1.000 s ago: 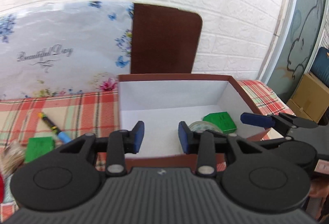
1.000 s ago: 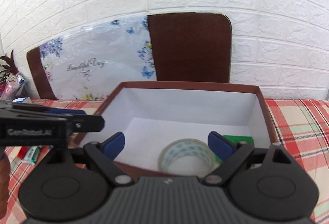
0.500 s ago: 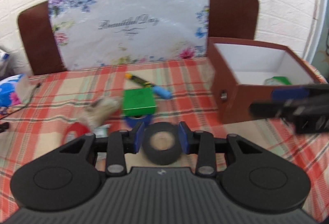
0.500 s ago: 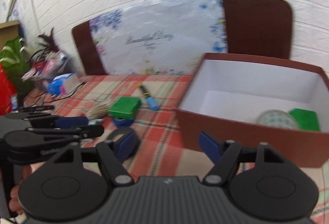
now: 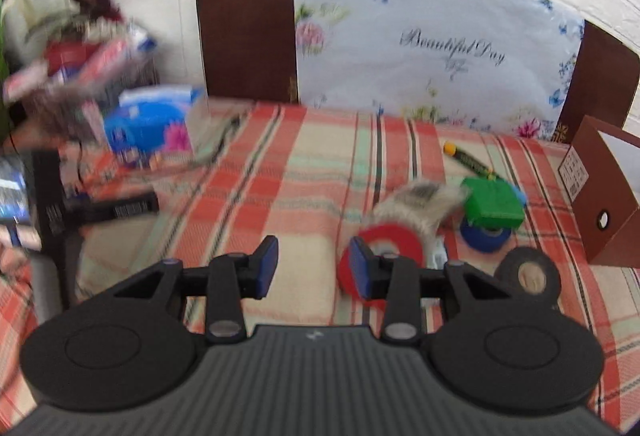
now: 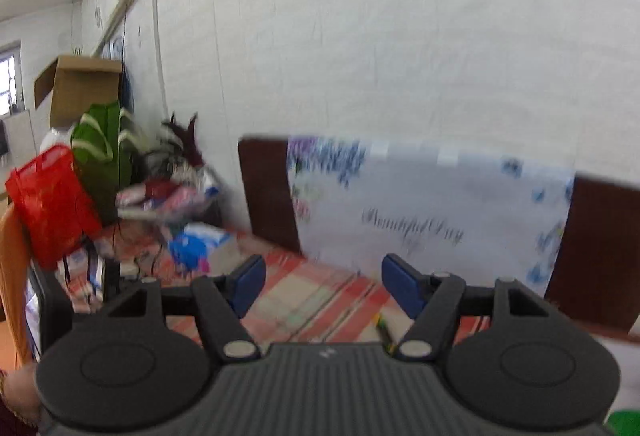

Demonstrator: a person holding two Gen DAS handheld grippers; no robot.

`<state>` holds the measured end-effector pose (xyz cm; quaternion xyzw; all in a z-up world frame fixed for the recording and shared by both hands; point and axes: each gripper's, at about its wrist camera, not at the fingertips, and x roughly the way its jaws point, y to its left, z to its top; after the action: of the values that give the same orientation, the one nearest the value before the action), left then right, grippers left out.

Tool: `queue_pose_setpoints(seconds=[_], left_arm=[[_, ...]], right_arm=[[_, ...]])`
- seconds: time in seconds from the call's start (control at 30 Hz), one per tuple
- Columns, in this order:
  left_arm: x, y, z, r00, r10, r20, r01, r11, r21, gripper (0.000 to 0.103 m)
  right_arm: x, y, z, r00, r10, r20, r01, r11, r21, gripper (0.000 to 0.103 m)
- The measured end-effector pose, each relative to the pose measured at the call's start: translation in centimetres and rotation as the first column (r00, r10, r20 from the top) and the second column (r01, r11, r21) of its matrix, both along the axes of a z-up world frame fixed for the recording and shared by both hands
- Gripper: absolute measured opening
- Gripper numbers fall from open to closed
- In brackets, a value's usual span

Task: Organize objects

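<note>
Left gripper point(image 5: 312, 268): jaws apart with nothing between them, low in the middle of the left wrist frame, over bare checked cloth.
Right gripper point(image 6: 323, 286): jaws apart and empty; they have just been closing in from their widest. It points mostly at the white wall, so it seems out of the work for now.
Red tape roll point(image 5: 380, 256): flat on the tablecloth point(image 5: 280, 188), just right of the left gripper's right finger and partly hidden behind it.
Black tape roll point(image 5: 526, 274): lower right of the left wrist frame, near the brown box point(image 5: 600, 196).
Green block point(image 5: 494, 202): sits on top of a blue tape roll point(image 5: 482, 236), right of centre.
Furry thing point(image 5: 420, 198): a blurred, pale clump touching the red roll's far side; I cannot tell what it is.
Marker point(image 5: 470, 158): lies behind the green block, towards the flowered board.
Box: at the right edge of the frame, open, white inside; what it holds is not visible here.
Step in hand: I'd judge the left gripper is seeking its next item, the red roll being the nearest.
Doing it well: shift the left gripper rightwards so the roll's wall sits squarely between the pads, and keep clear of the furry clump so it is not dragged along.
Risk: the view is smeared by motion; slowing before closing would help the aim.
</note>
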<state>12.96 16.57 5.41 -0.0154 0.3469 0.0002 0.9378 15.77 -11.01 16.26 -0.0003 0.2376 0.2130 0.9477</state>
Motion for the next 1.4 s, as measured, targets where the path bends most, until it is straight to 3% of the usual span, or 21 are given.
queue_pose_setpoints(seconds=[0.13,0.23,0.33,0.4,0.47,0.53,0.57,0.67,0.73,0.9,1.0,1.1,1.17,1.3,1.4], left_arm=[[-0.3,-0.6,-1.8,0.997,-0.074,-0.036,0.07,0.993,-0.098,0.041],[0.1,-2.0,-1.9,0.992,-0.126,-0.012,0.125,0.989,-0.084,0.041],[1.4,-3.3,-1.8,0.989,-0.148,0.018,0.148,0.989,-0.017,0.042],[2.4,-3.9,-2.4,0.981,-0.196,-0.001,0.195,0.98,-0.029,0.042],[3.4,-4.0,-3.5,0.971,-0.233,-0.047,0.229,0.97,-0.078,0.042],[4.0,-3.2,-4.2,0.979,-0.19,-0.074,0.18,0.976,-0.121,0.045],[4.3,-2.0,-4.1,0.984,-0.166,-0.07,0.151,0.971,-0.185,0.046],[4.8,1.9,-3.7,0.995,-0.092,-0.045,0.069,0.928,-0.365,0.048],[4.8,3.3,-3.5,0.997,-0.071,-0.035,0.051,0.915,-0.399,0.049],[4.4,4.7,-2.5,0.999,-0.047,-0.021,0.034,0.912,-0.409,0.046],[3.9,6.3,-2.1,0.999,-0.032,-0.001,0.029,0.897,-0.442,0.046],[4.8,6.6,-2.3,0.999,0.032,-0.014,-0.035,0.941,-0.335,0.046],[5.7,6.5,-2.9,0.998,0.048,-0.048,-0.06,0.958,-0.282,0.046],[5.9,6.1,-3.5,0.997,0.022,-0.08,-0.043,0.961,-0.272,0.046],[5.3,5.3,-3.5,0.995,-0.054,-0.087,0.025,0.952,-0.305,0.045]], right_arm=[[-1.2,2.7,-11.3,0.989,0.033,-0.146,-0.045,0.996,-0.077,0.063],[-2.5,4.1,-14.9,0.978,0.063,-0.2,-0.072,0.997,-0.042,0.06],[-2.8,6.0,-15.2,0.979,0.093,-0.179,-0.109,0.991,-0.079,0.06],[-2.5,7.0,-15.1,0.979,0.107,-0.176,-0.128,0.985,-0.116,0.06],[-1.9,7.7,-14.9,0.98,0.109,-0.166,-0.132,0.981,-0.139,0.06],[-1.3,7.9,-14.8,0.983,0.097,-0.157,-0.122,0.979,-0.163,0.061],[-1.3,7.9,-14.8,0.981,0.103,-0.164,-0.129,0.98,-0.155,0.061],[-1.2,8.8,-14.8,0.977,0.144,-0.159,-0.169,0.973,-0.156,0.061],[-0.9,10.3,-14.8,0.977,0.168,-0.131,-0.192,0.96,-0.202,0.062],[0.5,13.8,-15.3,0.973,0.194,-0.121,-0.22,0.939,-0.264,0.062],[0.2,14.0,-14.9,0.969,0.216,-0.124,-0.239,0.945,-0.221,0.064],[-0.2,14.1,-14.6,0.968,0.217,-0.127,-0.24,0.948,-0.209,0.065],[-0.4,14.5,-14.2,0.968,0.227,-0.107,-0.246,0.944,-0.22,0.065],[-0.3,15.0,-14.6,0.97,0.224,-0.094,-0.241,0.935,-0.26,0.067],[0.7,15.0,-15.6,0.974,0.196,-0.112,-0.22,0.934,-0.282,0.067]])
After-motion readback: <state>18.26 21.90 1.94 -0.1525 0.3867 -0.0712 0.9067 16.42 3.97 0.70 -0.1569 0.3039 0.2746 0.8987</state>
